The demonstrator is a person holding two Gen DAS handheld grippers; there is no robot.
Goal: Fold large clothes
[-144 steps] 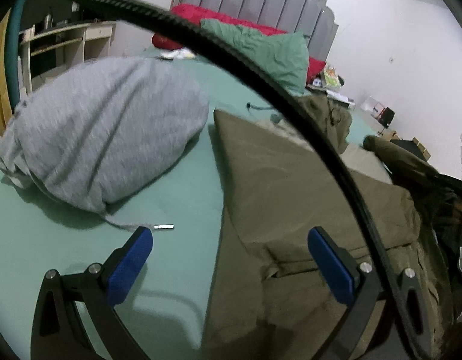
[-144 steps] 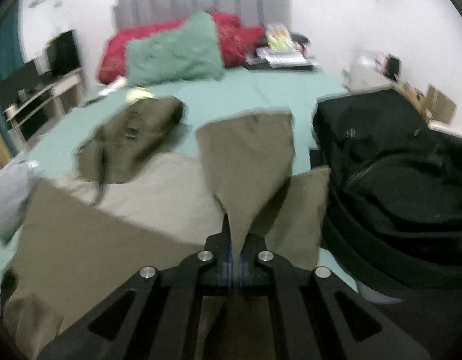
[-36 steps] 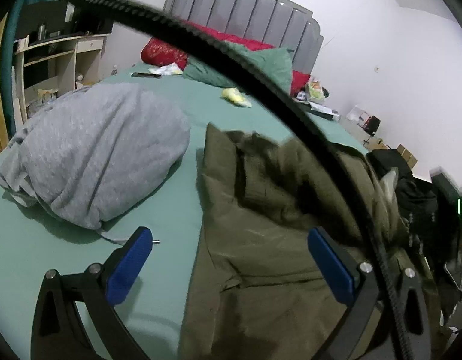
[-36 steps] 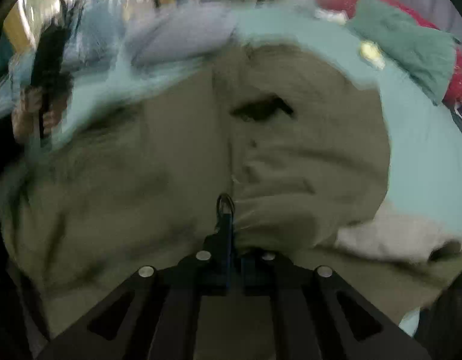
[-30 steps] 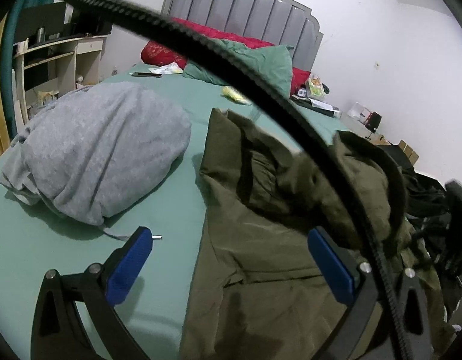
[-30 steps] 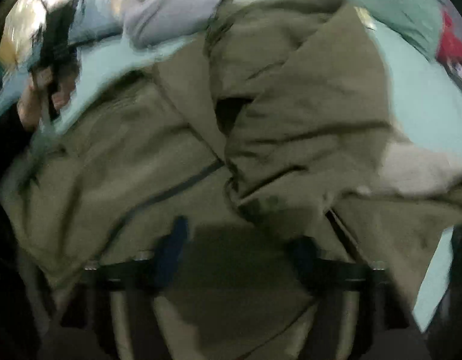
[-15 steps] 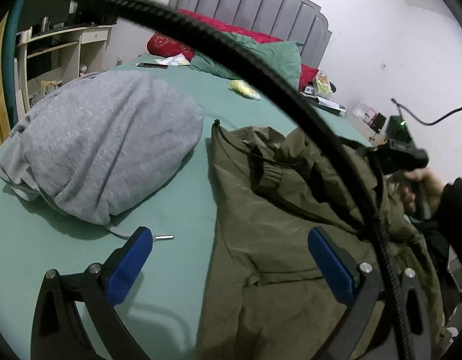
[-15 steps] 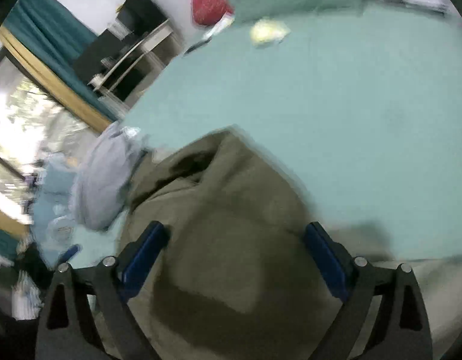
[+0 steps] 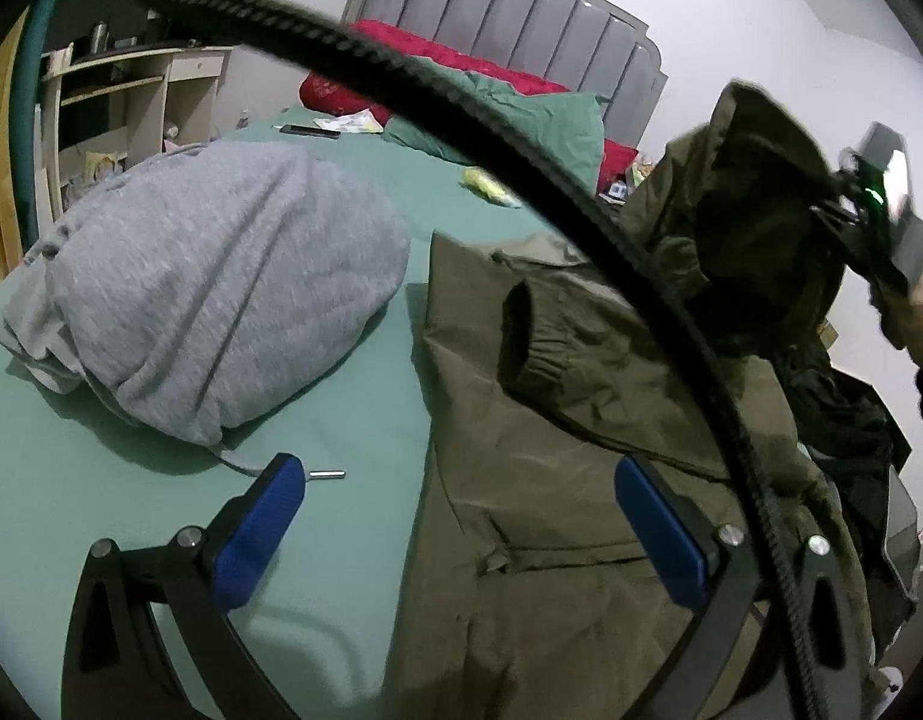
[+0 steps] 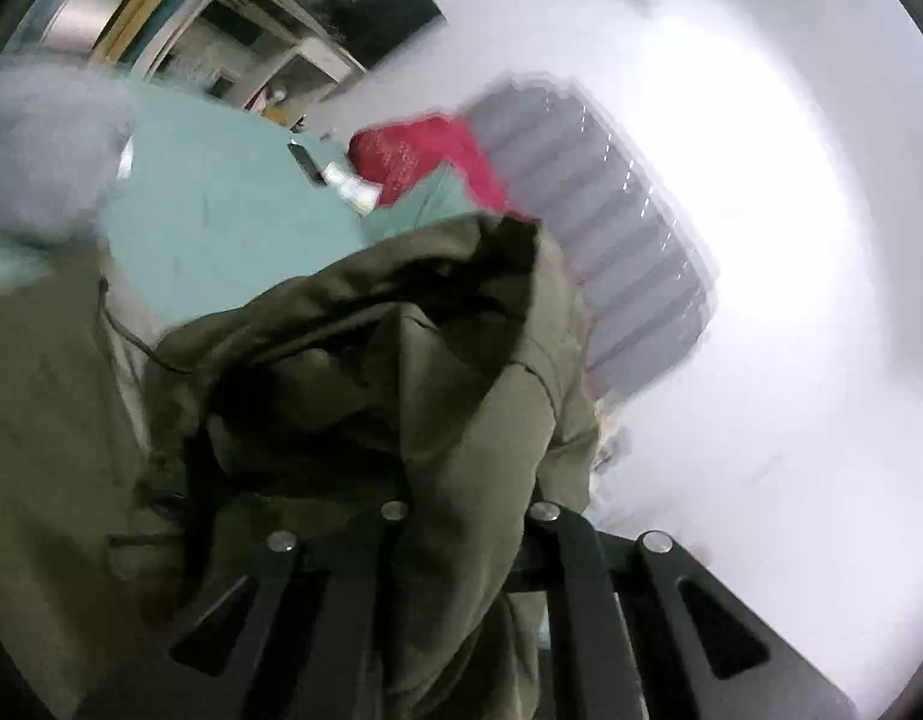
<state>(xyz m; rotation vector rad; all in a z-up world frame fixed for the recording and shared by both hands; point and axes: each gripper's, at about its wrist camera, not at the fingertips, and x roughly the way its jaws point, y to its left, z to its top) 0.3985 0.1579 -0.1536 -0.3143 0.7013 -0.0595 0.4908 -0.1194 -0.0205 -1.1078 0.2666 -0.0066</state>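
Note:
An olive green jacket [image 9: 557, 480] lies on the green bed sheet [image 9: 353, 432], one sleeve cuff folded across its chest. My left gripper [image 9: 455, 516] is open and empty, low over the jacket's near left edge. My right gripper [image 10: 461, 540] is shut on the jacket's hood [image 10: 401, 360] and holds it lifted above the bed. In the left wrist view the lifted hood [image 9: 737, 192] hangs at the upper right, under the right gripper body [image 9: 881, 204].
A grey hoodie [image 9: 209, 276] is heaped on the bed to the left. A black garment [image 9: 845, 414] lies right of the jacket. Green and red pillows [image 9: 521, 114] sit by the grey headboard. A black cable [image 9: 521, 180] crosses the left view. Shelves [image 9: 119, 96] stand far left.
My right gripper was open over the jacket half a second ago; now it is shut on the hood and has lifted it high. My left gripper has barely moved.

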